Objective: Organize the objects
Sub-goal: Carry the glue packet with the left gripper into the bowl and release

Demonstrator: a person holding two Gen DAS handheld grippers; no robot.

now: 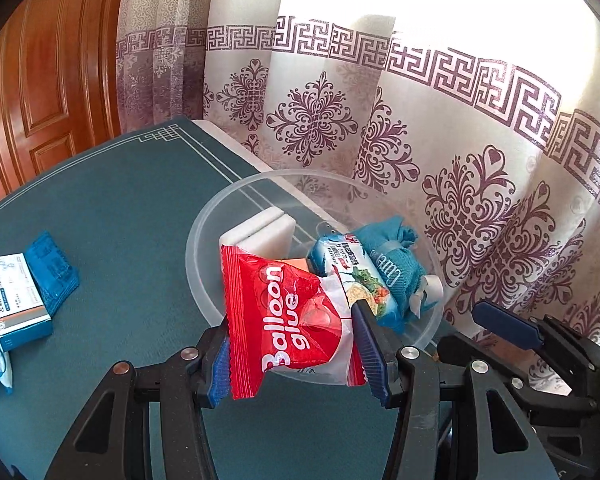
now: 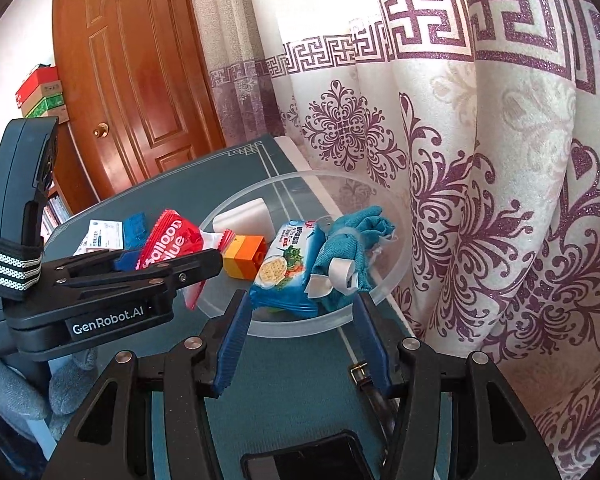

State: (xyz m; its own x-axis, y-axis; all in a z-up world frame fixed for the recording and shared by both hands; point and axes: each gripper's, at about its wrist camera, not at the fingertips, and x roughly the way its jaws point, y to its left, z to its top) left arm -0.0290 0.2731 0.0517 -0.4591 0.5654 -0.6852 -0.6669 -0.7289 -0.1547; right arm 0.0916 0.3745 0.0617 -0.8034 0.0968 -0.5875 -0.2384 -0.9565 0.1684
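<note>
The left gripper (image 1: 296, 354) pinches the red Balloon glue packet (image 1: 288, 320) over the clear bowl (image 1: 204, 216). The right gripper (image 2: 304, 340) is spread apart with nothing in it.

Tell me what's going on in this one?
A person is sorting small items into a clear plastic bowl on a teal-covered table. The left gripper is shut on a red Balloon glue packet, held at the bowl's near rim. The right gripper is empty. The bowl holds a cracker packet, teal cloth, toy block and white sponge. A medicine box lies outside.
</note>
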